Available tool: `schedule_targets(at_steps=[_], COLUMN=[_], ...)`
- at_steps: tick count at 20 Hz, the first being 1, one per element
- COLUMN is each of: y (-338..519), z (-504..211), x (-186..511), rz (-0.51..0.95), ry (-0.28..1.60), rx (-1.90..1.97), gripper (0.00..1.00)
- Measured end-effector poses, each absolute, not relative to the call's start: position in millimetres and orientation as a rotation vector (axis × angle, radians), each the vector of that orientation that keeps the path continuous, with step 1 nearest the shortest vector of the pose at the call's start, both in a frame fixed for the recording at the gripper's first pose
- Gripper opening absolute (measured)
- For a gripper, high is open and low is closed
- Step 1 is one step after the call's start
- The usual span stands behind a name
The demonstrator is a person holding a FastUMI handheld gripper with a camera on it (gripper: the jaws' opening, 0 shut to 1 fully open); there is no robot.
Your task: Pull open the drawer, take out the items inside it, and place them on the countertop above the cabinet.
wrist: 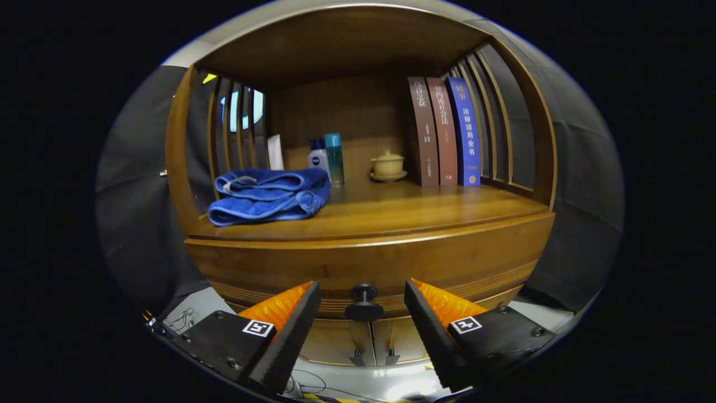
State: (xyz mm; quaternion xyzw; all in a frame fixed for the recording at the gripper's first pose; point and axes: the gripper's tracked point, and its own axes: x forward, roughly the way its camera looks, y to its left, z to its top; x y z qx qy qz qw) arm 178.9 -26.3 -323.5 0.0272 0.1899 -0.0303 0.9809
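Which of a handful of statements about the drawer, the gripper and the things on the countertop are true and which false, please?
1. The drawer is shut. True.
2. The gripper is clamped on the drawer knob. False: its fingers stand open, the knob between them, untouched.
3. A folded blue towel lies on the countertop. True.
4. The three books lie flat in a stack. False: they stand upright, side by side.
5. The lidded cup sits on the towel. False: it stands apart, beside the books.
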Motion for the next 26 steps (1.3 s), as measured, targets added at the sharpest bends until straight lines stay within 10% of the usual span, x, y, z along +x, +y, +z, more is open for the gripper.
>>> schedule_targets(at_steps=[3,7,15,26], y=[-27.9,-30.2,-27.7,-23.8], z=[-338.6,-359.3,-363.4,-356.4], x=[185.6,188.1,188.6,121.6], rz=[-0.073,-0.088,-0.093,-0.086], ry=[0.404,0.470,0.483,0.525], rx=[0.068,0.020,-0.027,0.010], gripper=[0.98,0.65,0.33,0.33])
